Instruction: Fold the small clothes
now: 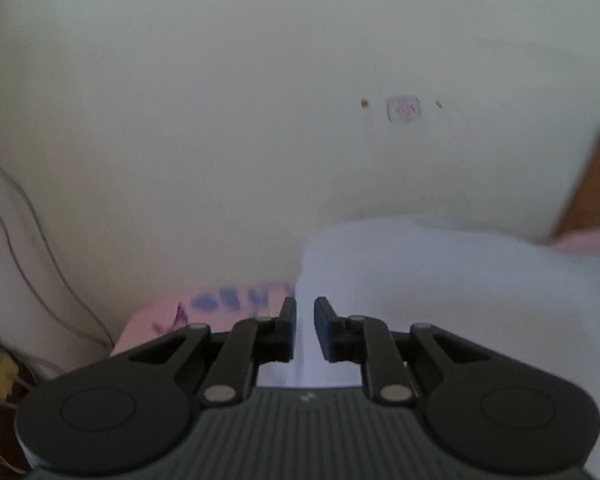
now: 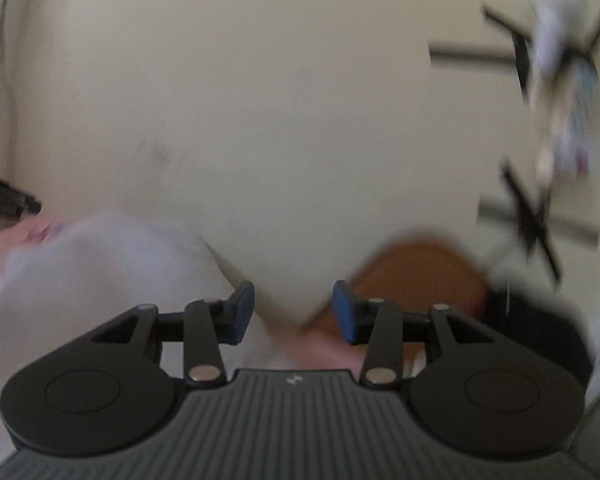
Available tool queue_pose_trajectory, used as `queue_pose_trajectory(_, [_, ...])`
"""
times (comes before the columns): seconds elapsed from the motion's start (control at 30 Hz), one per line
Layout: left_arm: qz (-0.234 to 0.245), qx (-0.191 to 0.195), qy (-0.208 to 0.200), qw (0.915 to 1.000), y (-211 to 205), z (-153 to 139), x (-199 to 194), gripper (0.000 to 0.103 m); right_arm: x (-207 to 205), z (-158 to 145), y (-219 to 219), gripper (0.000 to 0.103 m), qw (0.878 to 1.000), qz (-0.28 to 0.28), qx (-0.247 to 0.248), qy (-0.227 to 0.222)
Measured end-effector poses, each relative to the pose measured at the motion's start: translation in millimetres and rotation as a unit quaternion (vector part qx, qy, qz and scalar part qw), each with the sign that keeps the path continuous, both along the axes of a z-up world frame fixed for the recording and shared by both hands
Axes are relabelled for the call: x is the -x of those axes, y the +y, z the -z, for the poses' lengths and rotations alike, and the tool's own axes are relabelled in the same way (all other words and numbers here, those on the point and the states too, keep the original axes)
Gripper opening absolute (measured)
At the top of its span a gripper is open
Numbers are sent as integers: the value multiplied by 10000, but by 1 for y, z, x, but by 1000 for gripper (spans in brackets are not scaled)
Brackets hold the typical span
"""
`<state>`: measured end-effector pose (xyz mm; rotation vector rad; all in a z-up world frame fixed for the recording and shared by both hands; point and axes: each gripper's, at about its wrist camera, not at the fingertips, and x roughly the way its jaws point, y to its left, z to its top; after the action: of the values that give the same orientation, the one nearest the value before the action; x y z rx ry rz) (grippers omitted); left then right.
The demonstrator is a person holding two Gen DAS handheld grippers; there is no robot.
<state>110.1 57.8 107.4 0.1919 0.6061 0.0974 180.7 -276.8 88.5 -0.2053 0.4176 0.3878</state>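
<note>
A white garment [image 1: 440,280] lies bunched on a pink floral sheet [image 1: 204,308], blurred by motion. My left gripper [image 1: 305,320] is nearly shut, its jaws a narrow gap apart, with the white cloth's edge running between them. In the right wrist view the same white garment [image 2: 100,264] lies to the left. My right gripper [image 2: 294,312] is open and empty, raised above the pink sheet [image 2: 320,350], with the cloth beside its left finger.
A pale wall [image 1: 260,120] fills both views. Cables [image 1: 32,248] hang at the left. A brown wooden headboard [image 2: 416,276] stands behind the right gripper. A black wall rack with hanging items [image 2: 556,120] is at the right.
</note>
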Motion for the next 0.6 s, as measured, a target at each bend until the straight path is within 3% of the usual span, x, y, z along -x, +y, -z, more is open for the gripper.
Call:
queue_pose_trajectory(0.03, [105, -14, -1, 9999, 11, 6, 25, 20, 12, 8, -14, 49, 9998, -69, -45, 159])
queue_pose_trajectory(0.1, [235, -44, -7, 9997, 29, 14, 61, 39, 46, 30, -42, 60, 9987, 15, -154, 483])
queue_pose_trajectory(0.17, [235, -1, 153, 9996, 47, 26, 94, 41, 70, 52, -66, 71, 9956, 277, -186, 879])
queue_pose_trajectory(0.33, [146, 440, 572, 9973, 79, 46, 130, 44, 114, 96, -89, 73, 9822, 692, -509, 1672])
queue_pose_trajectory(0.4, [140, 512, 627, 9966, 83, 49, 146, 44, 119, 107, -81, 56, 9779, 694, -553, 1895])
queue_pose_trajectory(0.43, [111, 548, 636, 9964, 85, 51, 151, 44, 126, 110, -77, 18, 9817, 760, -435, 1690])
queue_pose_trajectory(0.47, [78, 619, 647, 9960, 86, 52, 156, 44, 130, 109, -70, 3, 9839, 615, -338, 1645])
queue_pose_trajectory(0.53, [65, 770, 649, 9949, 89, 51, 167, 45, 141, 106, -68, 3, 9858, 686, -265, 1508])
queue_pose_trajectory(0.6, [125, 725, 588, 9956, 89, 47, 181, 51, 143, 91, -72, 3, 9892, 1136, 457, 811])
